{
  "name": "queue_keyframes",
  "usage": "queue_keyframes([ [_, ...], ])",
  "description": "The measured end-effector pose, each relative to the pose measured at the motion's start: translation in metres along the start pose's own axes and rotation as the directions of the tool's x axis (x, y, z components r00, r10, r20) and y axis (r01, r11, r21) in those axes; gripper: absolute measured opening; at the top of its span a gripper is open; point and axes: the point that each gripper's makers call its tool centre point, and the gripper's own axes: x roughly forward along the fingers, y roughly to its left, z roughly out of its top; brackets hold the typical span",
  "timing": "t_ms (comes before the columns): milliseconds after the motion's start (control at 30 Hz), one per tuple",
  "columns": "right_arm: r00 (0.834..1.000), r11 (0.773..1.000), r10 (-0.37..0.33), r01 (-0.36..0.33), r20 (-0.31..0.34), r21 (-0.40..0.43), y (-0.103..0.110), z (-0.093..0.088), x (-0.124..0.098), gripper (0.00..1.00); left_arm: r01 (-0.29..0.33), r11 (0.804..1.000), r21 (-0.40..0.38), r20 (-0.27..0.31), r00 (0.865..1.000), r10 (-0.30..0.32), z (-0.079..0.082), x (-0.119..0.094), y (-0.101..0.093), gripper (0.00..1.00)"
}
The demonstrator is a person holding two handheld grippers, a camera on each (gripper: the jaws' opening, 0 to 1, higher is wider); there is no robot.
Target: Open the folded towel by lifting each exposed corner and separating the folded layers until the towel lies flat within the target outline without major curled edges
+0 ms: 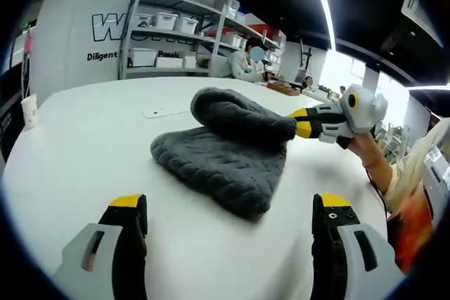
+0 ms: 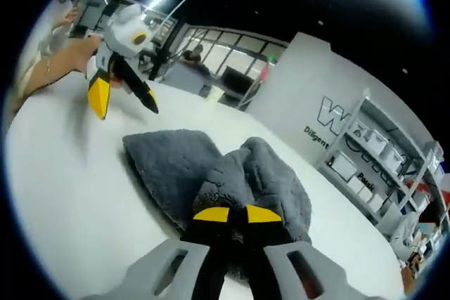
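Tongs come first: in the left gripper view the left tongs (image 1: 228, 219) stand spread wide with nothing between them, hovering above bare bench (image 1: 84, 145) just short of the towel (image 1: 228, 156). Beyond them the grey towel lies in the middle of the white bench, one layer flat and another rolled back over it in a thick hump, so by my judgement the unfolding is only begun. The right tongs (image 1: 301, 123) come in from the right of that view and meet the hump's far end; in the right gripper view the same tongs (image 2: 236, 217) are pressed together with towel pinched between the yellow tips, and the fabric bunches up around them. What is left, as I read it: carry this layer over and lay it down, then free any fold beneath and smooth the edges (no target outline can be made out on the bench, so I cannot say whether the towel sits inside it). In the right gripper view the left tongs (image 2: 123, 96) hang spread above the bench beyond the towel, apart from it. Farther off, a paper cup (image 1: 29, 112) stands at the bench's edge, its contents hidden. Farthest, metal shelves (image 1: 176, 36) carry several white bins (image 1: 167, 20); what they hold cannot be seen.
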Motion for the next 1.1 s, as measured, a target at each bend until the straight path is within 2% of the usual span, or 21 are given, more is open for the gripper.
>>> queue_keyframes([
  [133,0.997,0.995,-0.078,0.077,0.013,0.056,-0.021,-0.002,-0.007,0.0,-0.001,1.0,0.0,0.003,1.0,0.001,0.0,-0.001,0.0,0.96],
  [167,0.993,0.99,-0.115,0.113,0.018,0.087,-0.03,-0.003,-0.01,0.0,-0.002,1.0,0.0,0.003,1.0,0.002,0.0,-0.001,-0.001,0.96],
  [367,0.975,0.959,-0.222,0.214,0.022,0.187,-0.063,-0.011,-0.025,0.0,0.003,1.0,0.007,0.001,1.0,-0.003,0.0,-0.001,-0.003,0.96],
  [533,0.956,0.932,-0.292,0.28,0.017,0.231,-0.084,-0.018,-0.036,0.0,0.004,1.0,0.007,0.0,1.0,-0.004,-0.001,0.0,-0.004,0.96],
  [633,0.934,0.899,-0.358,0.348,-0.013,0.266,-0.102,-0.029,-0.045,0.0,0.005,1.0,0.008,-0.001,1.0,-0.005,-0.001,0.0,-0.004,0.96],
  [800,0.905,0.854,-0.423,0.417,-0.05,0.313,-0.121,-0.043,-0.057,0.0,0.006,1.0,0.013,-0.004,1.0,-0.006,-0.001,-0.001,-0.006,0.96],
  [1100,0.861,0.793,-0.5,0.499,-0.096,0.349,-0.143,-0.058,-0.074,0.0,0.009,1.0,0.017,-0.006,1.0,-0.009,-0.001,-0.001,-0.006,0.96],
])
